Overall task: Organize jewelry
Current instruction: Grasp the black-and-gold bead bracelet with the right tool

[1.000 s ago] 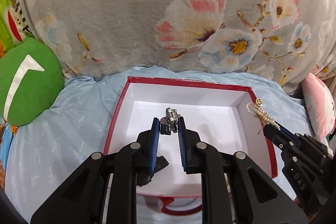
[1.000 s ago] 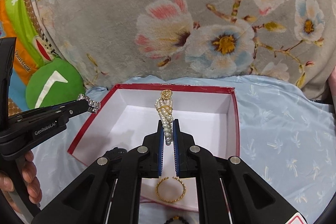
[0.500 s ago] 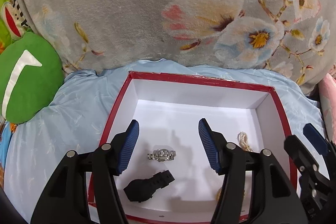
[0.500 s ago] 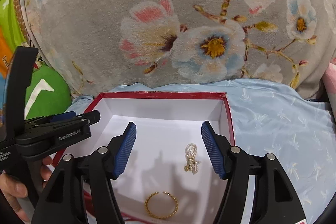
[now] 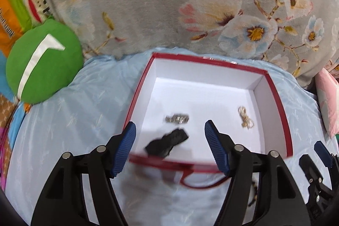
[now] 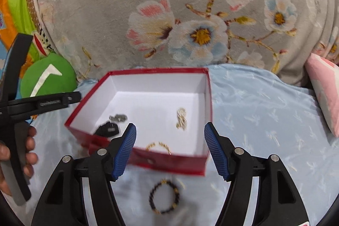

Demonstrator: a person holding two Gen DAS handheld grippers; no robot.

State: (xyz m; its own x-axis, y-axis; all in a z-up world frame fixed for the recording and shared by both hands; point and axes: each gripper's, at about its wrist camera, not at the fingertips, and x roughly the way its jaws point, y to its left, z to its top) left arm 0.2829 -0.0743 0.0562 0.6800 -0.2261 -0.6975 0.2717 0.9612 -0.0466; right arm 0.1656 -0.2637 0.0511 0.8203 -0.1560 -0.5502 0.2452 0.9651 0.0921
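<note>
A red box with a white inside [image 5: 273, 86] [image 6: 208, 86] sits on the light blue sheet. In it lie a silver watch [image 5: 177, 119] [image 6: 118, 118], a black watch [image 5: 167, 142] [image 6: 107, 129], a pearl bracelet [image 5: 244, 120] [image 6: 181, 119] and a gold bangle [image 6: 159, 145]. A black bead bracelet [image 6: 164, 197] lies on the sheet in front of the box. My left gripper [image 5: 170, 146] is open and empty above the box's near edge. My right gripper [image 6: 170, 149] is open and empty above the near wall.
A grey floral blanket [image 5: 169, 3] rises behind the box. A green round cushion [image 5: 42, 60] sits at the left, a pink pillow [image 6: 324, 88] at the right. The left gripper and the hand holding it show at the right wrist view's left edge [image 6: 19, 103].
Both grippers opened and dropped their loads into the box: the silver watch from the left, the pearl bracelet from the right. Both have since pulled back toward the box's near edge.
</note>
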